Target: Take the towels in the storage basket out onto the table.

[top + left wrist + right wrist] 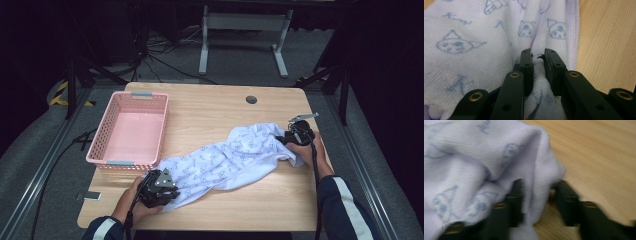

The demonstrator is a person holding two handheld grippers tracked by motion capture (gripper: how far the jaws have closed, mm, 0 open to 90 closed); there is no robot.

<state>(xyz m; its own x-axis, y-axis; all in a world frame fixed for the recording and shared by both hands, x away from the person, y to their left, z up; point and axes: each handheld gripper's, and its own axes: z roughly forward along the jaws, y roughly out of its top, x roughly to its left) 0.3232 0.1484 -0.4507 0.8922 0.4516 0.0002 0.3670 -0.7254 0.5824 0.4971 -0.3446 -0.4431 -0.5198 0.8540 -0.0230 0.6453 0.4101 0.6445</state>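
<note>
The towel [227, 159] stretches slantwise between the left gripper [167, 192], clamped on its near end, and the right gripper [285, 141], pinching its far end.

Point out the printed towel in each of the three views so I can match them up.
High view: towel lies slantwise across the table, between both grippers.
Left gripper view: covers the left and middle, bunched between the jaws.
Right gripper view: covers the left half, a fold between the jaws.
Shared landmark: the wooden tabletop.
</note>
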